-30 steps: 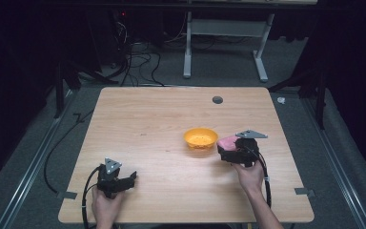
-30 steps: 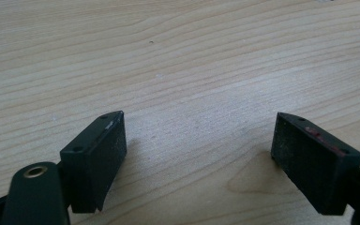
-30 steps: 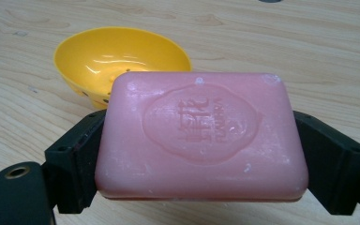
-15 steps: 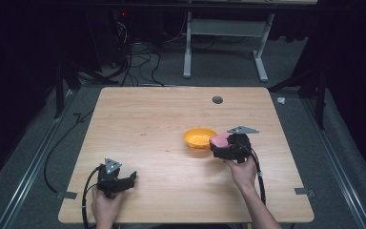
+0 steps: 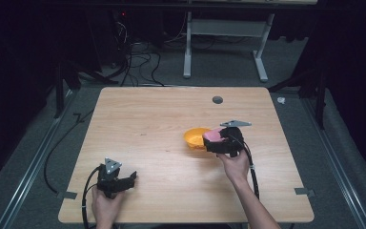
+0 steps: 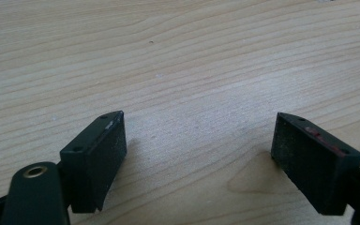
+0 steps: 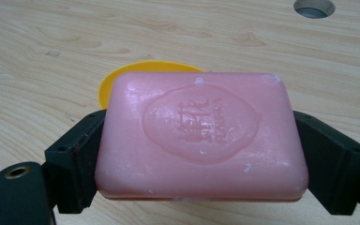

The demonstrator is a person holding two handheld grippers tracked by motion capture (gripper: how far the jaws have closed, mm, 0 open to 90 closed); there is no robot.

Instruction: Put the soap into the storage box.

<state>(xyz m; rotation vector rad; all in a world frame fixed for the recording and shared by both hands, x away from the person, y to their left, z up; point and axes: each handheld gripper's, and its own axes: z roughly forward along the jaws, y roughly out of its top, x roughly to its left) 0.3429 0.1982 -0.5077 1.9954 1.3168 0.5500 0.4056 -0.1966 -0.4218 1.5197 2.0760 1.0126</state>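
Soap point(image 7: 201, 136), a pink bar with a stamped oval crest, sits crosswise in my right tool point(image 5: 225, 141), its long axis running from one jaw to the other. Both jaws press flat against its short ends, so this tool is clamped on the bar and holding it above the wooden bench point(image 5: 162, 124). Just beyond the bar, toward the far edge of the bench, lies a shallow orange bowl point(image 5: 195, 137). From above, the bar hangs at the bowl's right-hand rim, partly over it. From the right gripper view, the bowl point(image 7: 122, 75) peeks out behind the bar's upper left corner. I judge the bowl to be the likely place to set the bar down, and my right hand is by far the nearer one to it. A small round hole point(image 5: 217, 99) marks the bench near its far edge.

My left tool point(image 5: 116, 177) rests low near the bench's near left corner, well apart from the bowl. Its jaws stand wide apart with nothing between them but bare wood grain.
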